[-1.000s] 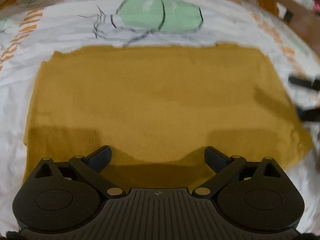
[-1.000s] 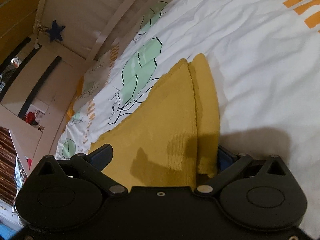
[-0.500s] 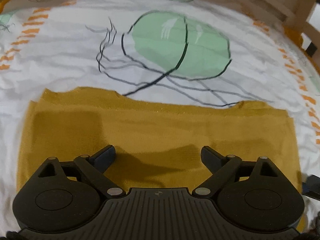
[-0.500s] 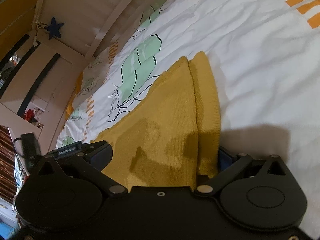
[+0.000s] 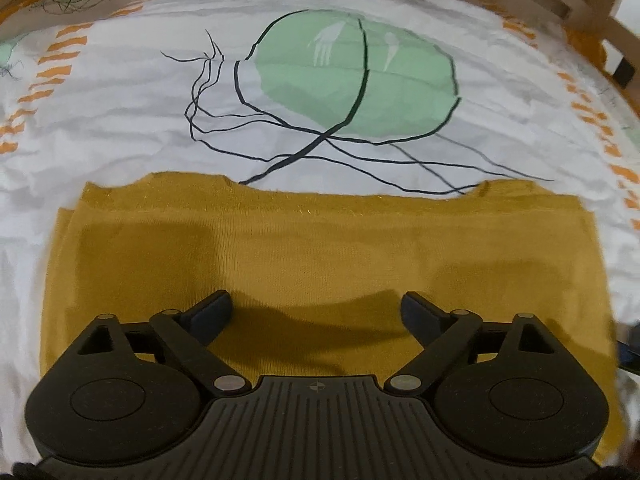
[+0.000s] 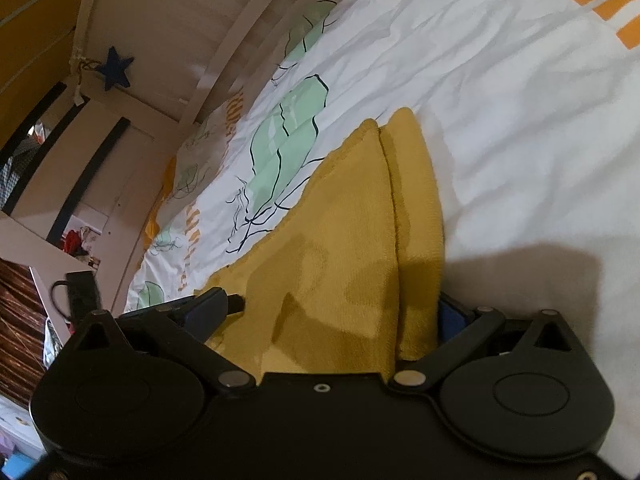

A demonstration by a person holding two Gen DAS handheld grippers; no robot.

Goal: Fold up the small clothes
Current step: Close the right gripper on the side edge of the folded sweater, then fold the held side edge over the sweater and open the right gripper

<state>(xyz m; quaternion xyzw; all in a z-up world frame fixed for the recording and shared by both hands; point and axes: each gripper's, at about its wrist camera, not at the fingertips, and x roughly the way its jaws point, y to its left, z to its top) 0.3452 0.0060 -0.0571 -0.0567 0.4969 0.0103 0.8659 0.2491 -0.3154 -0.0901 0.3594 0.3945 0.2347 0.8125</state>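
Hovering spread-jawed over the folded mustard knit garment [image 5: 320,248], the left gripper [image 5: 316,312] grasps nothing, seemingly readying another fold; the right gripper [image 6: 332,312] gapes around the garment's edge.

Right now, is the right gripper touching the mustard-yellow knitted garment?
Touching. In the right wrist view the folded edge of the mustard-yellow knitted garment runs between the open fingers of the right gripper, its fold bunched against the blue pad of the right-hand finger.

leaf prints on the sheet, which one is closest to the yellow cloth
The big green leaf straight ahead of the left tongs: its dark stem lines run down to the cloth. The other leaves sit farther off near the sheet's edges.
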